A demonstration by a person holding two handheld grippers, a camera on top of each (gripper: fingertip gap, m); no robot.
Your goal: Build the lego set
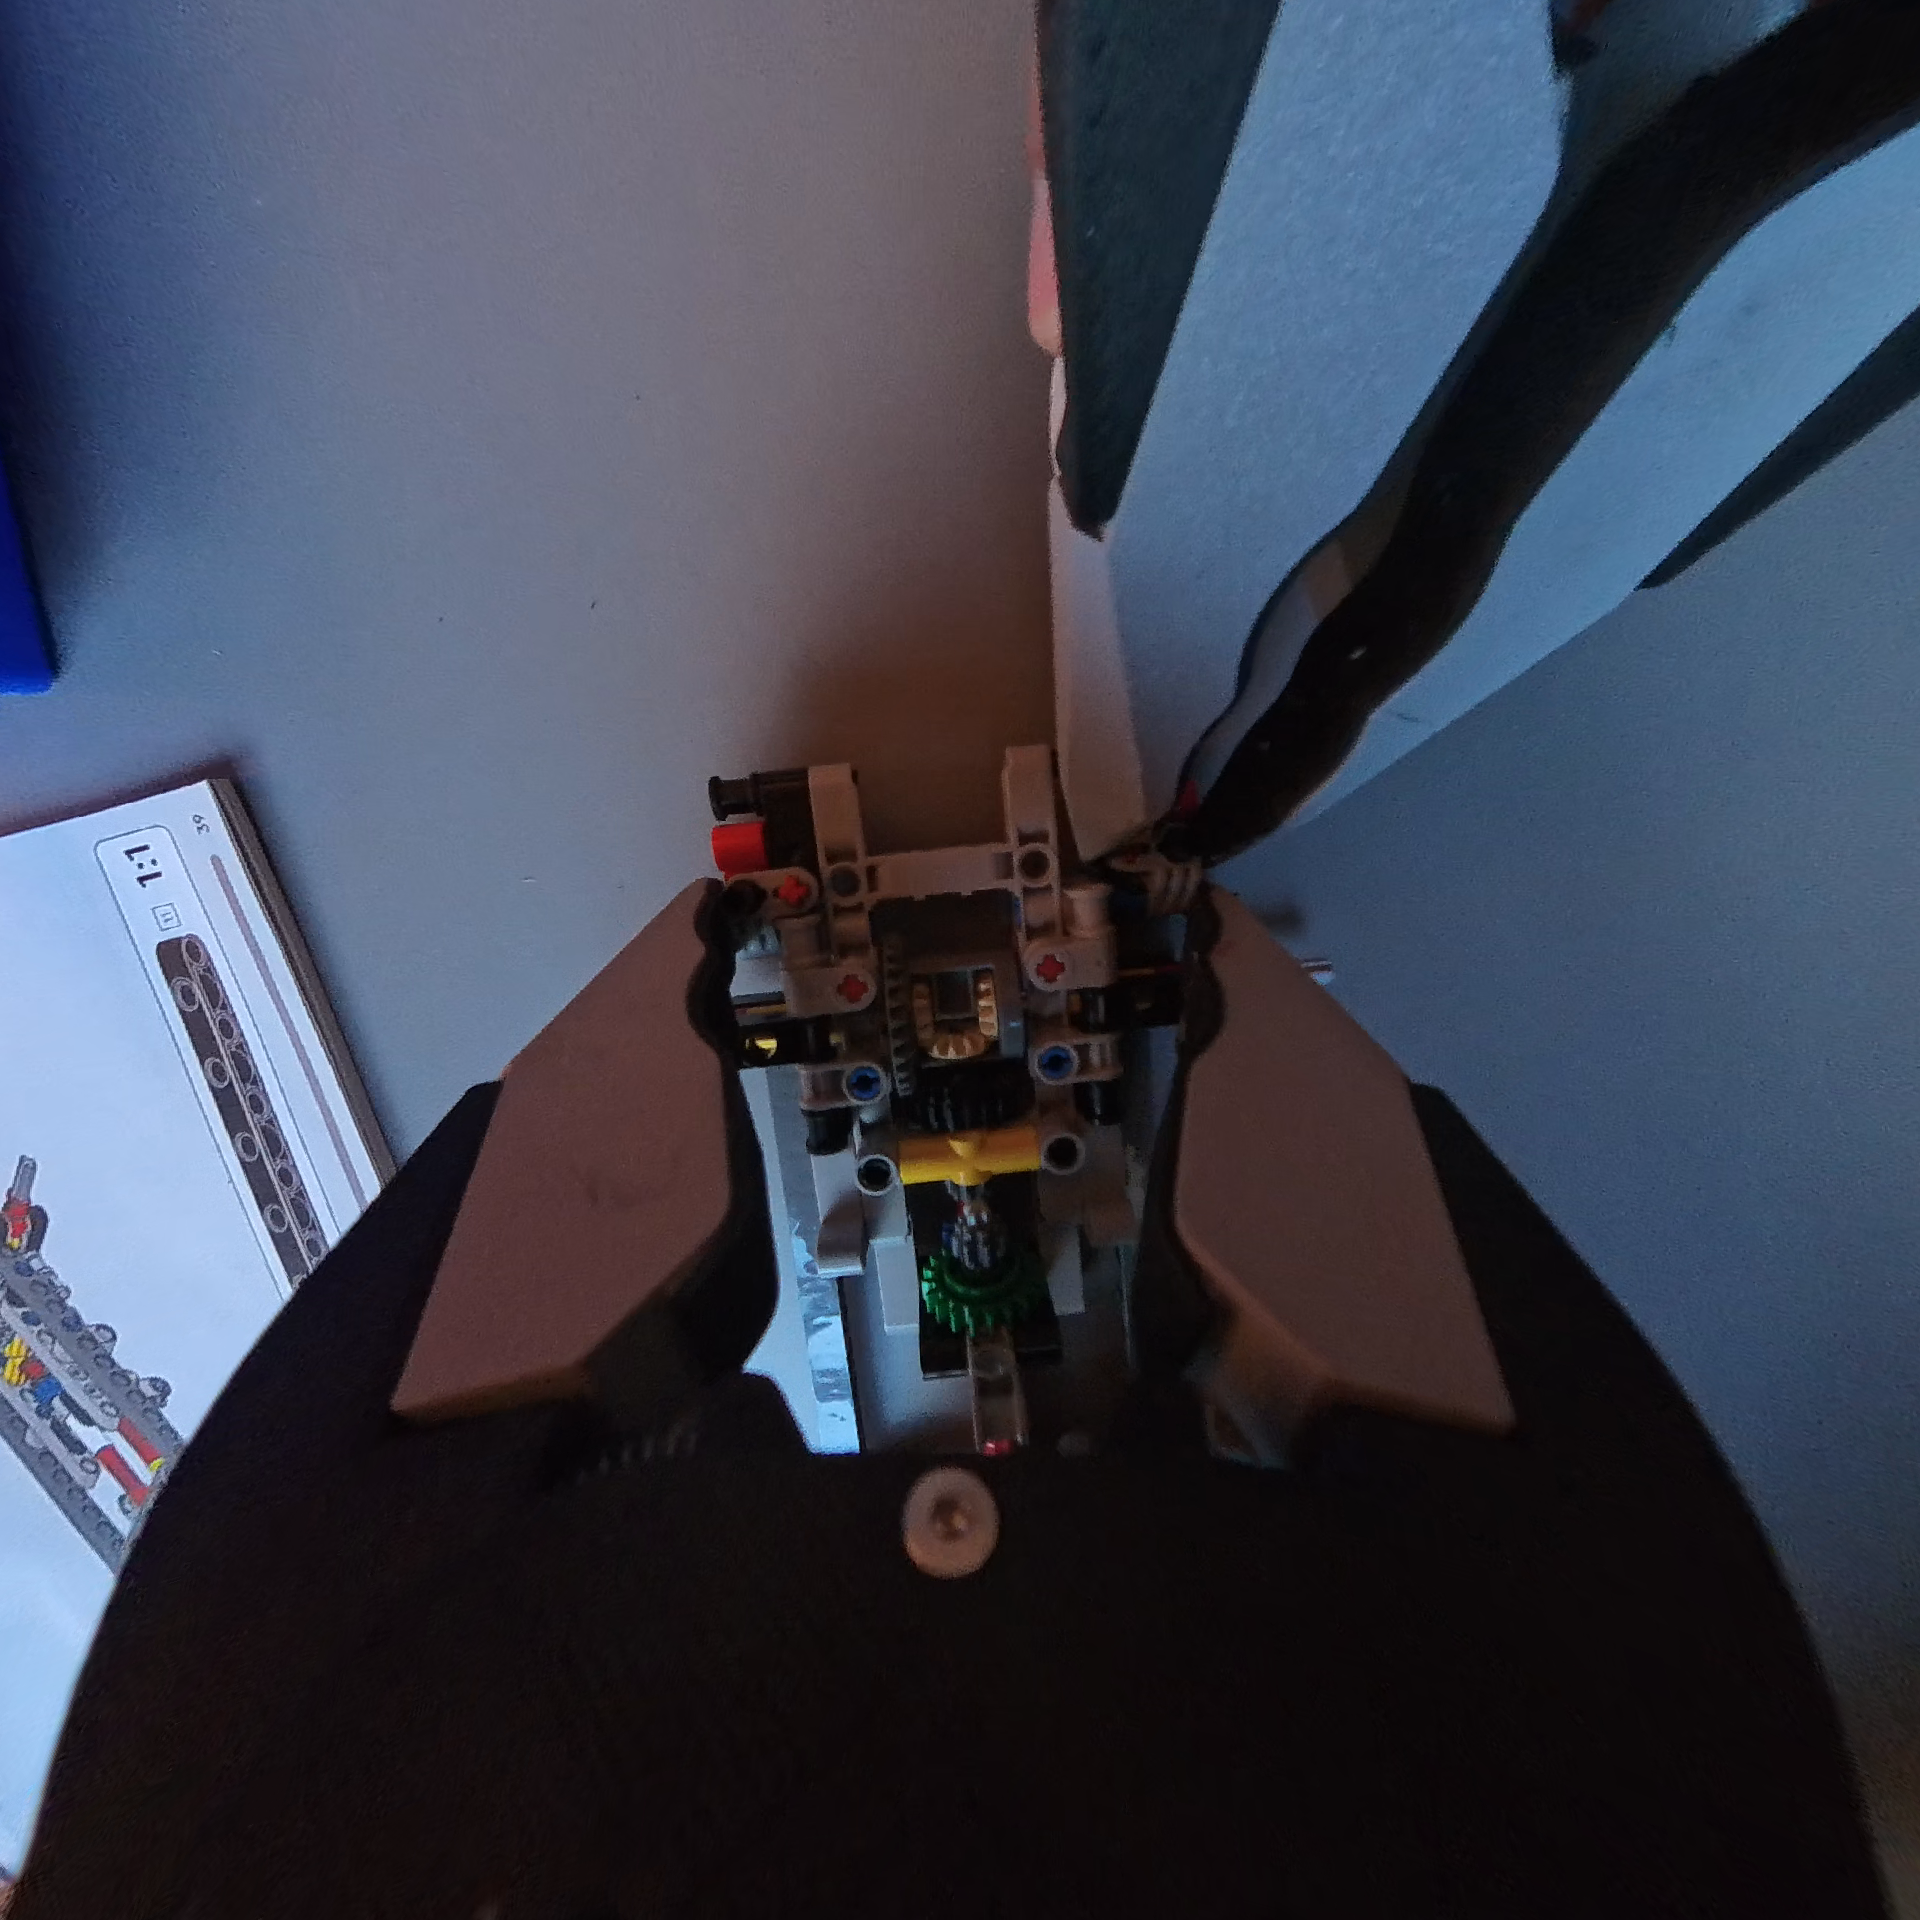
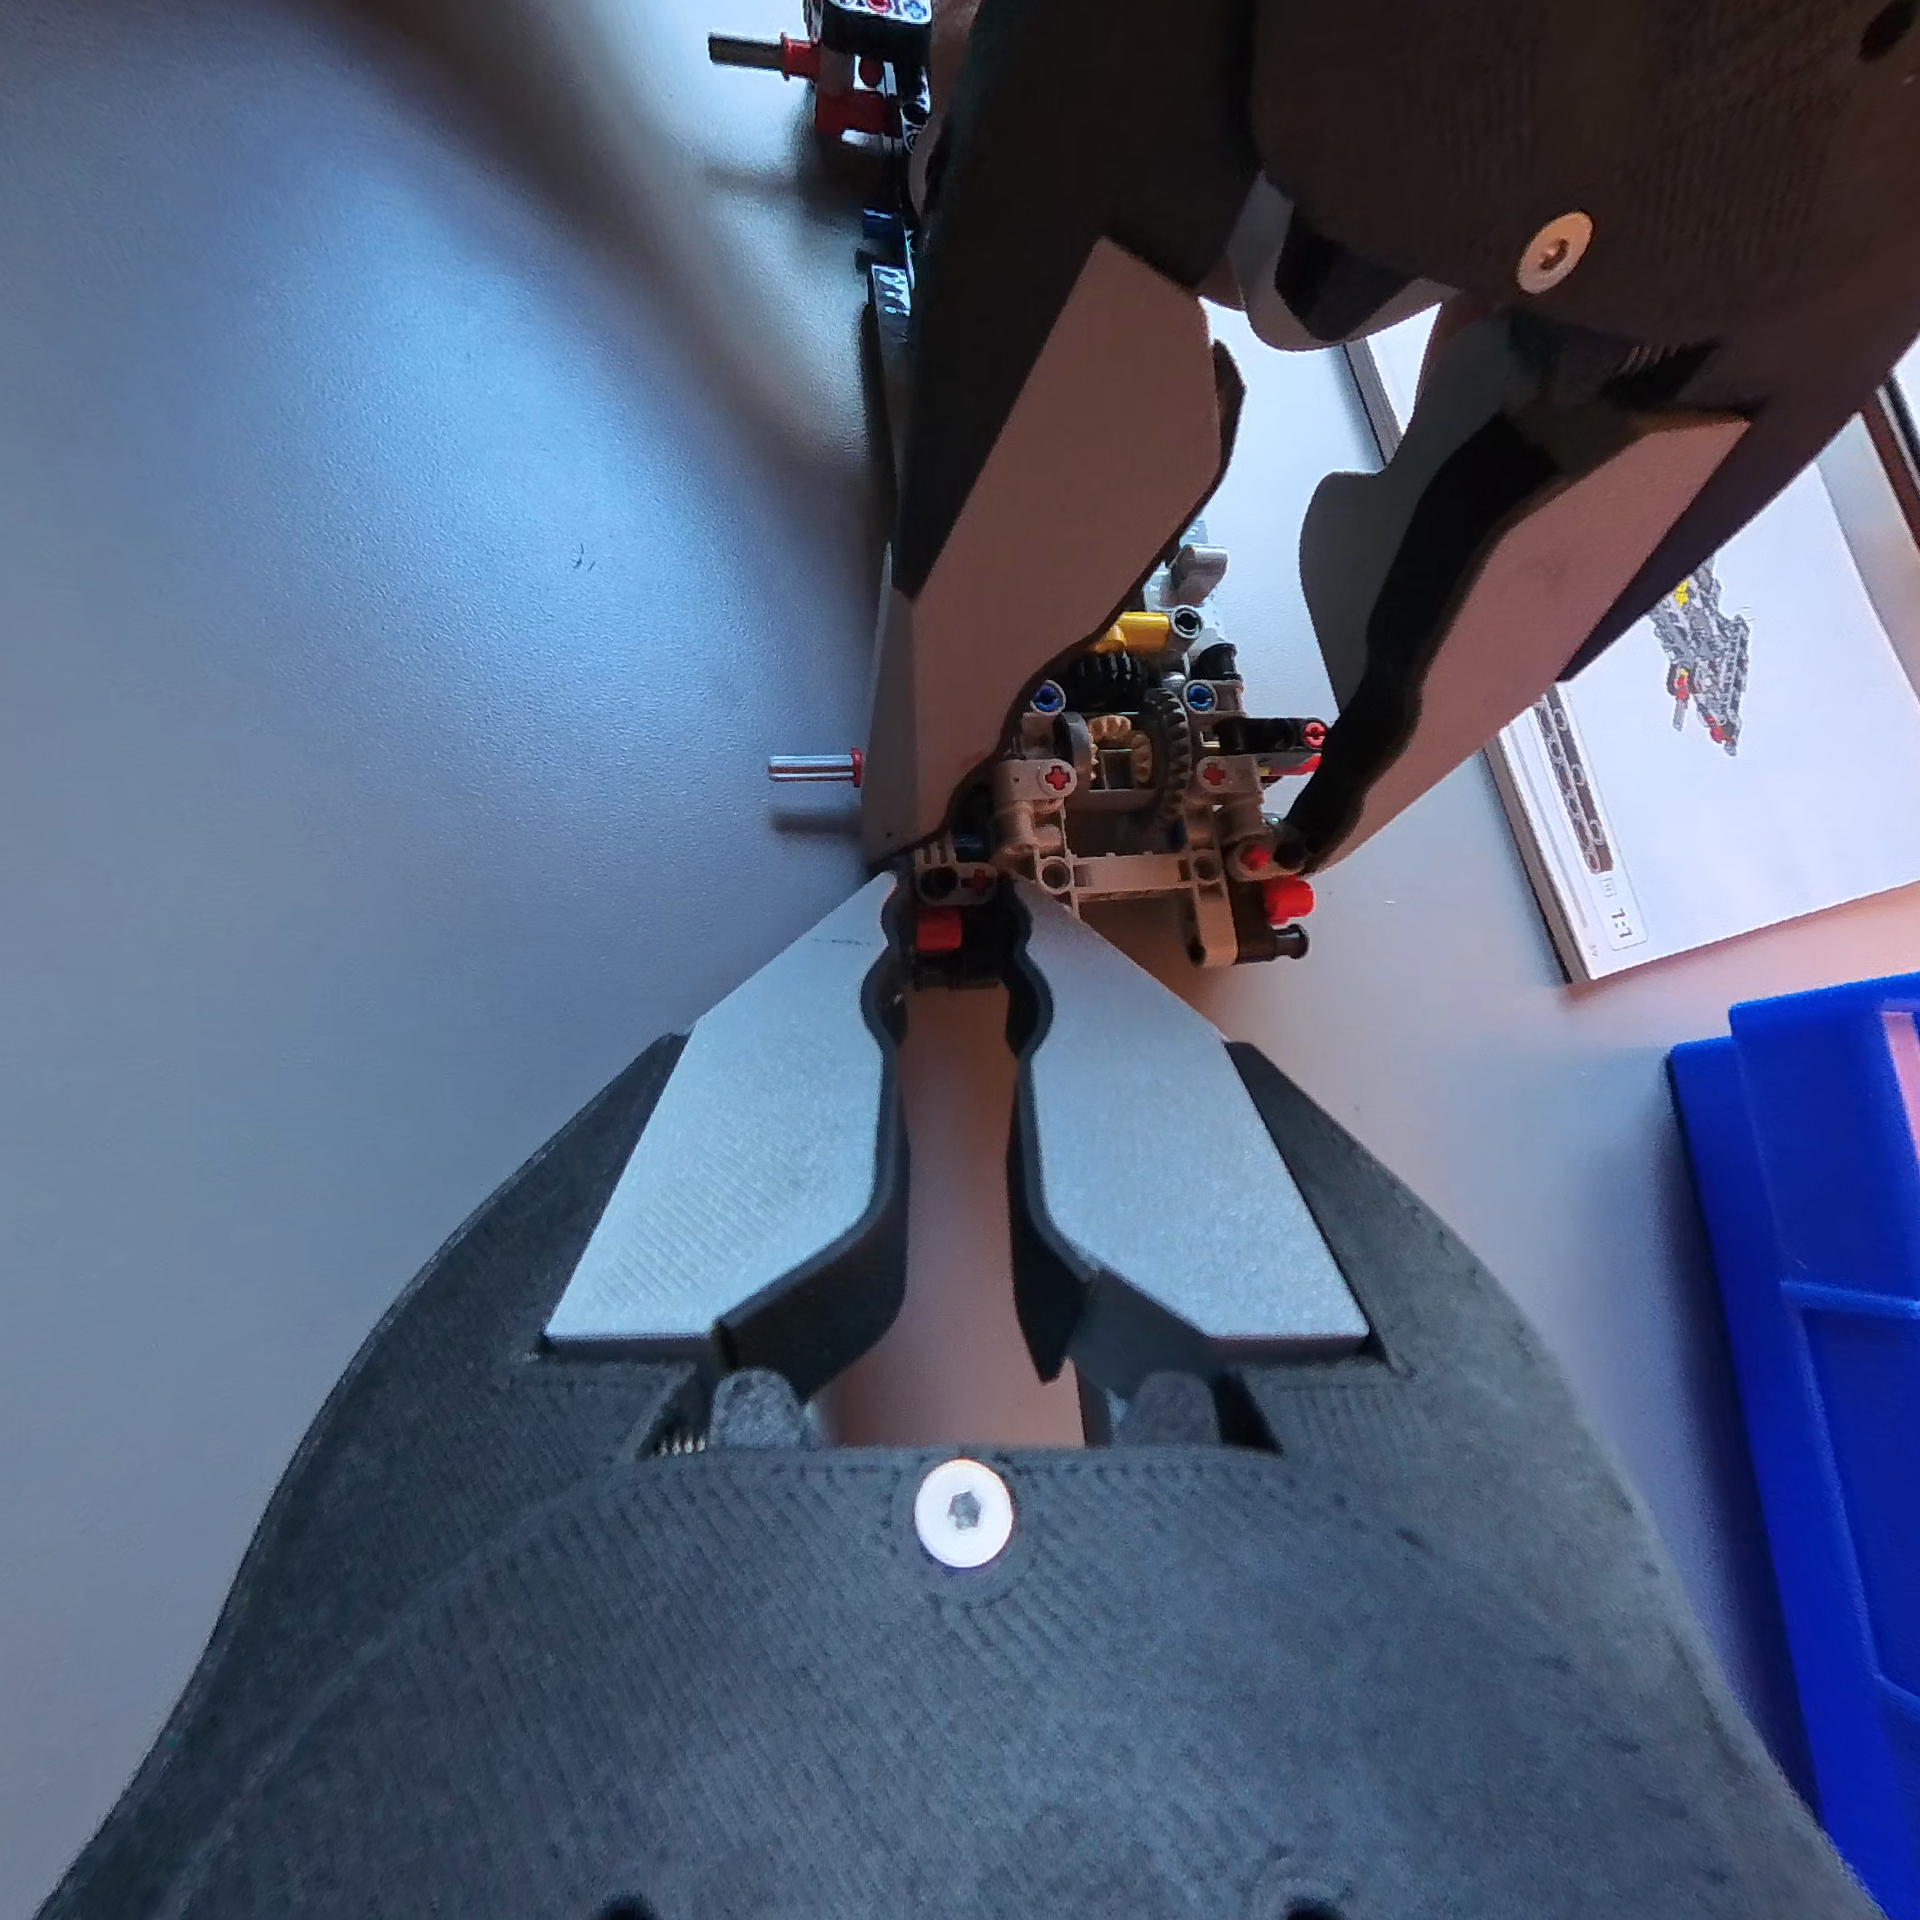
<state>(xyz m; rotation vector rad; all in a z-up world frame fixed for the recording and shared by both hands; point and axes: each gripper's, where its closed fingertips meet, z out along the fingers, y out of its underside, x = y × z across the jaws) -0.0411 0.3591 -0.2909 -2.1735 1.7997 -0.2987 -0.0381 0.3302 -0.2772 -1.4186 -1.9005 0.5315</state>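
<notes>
A grey, black and tan brick assembly with gears (image 1: 956, 997) rests on the grey table (image 1: 468, 468). My left gripper (image 1: 961, 914) straddles it, and both pads press on its sides. It is shut on the assembly. The right wrist view shows the same hold from the front, with the left gripper (image 2: 1112, 842) around the assembly (image 2: 1132, 790). My right gripper (image 2: 951, 894) is shut on a small black piece with a red pin (image 2: 940, 930). It holds this piece against the assembly's near left corner. In the left wrist view the right gripper (image 1: 1164, 873) comes in from the upper right.
An open instruction booklet (image 1: 156, 1091) lies left of the assembly, and also shows in the right wrist view (image 2: 1714, 727). A blue bin (image 2: 1818, 1351) stands at the right. A loose grey axle with a red end (image 2: 816, 767) and another small brick build (image 2: 862, 73) lie on the table.
</notes>
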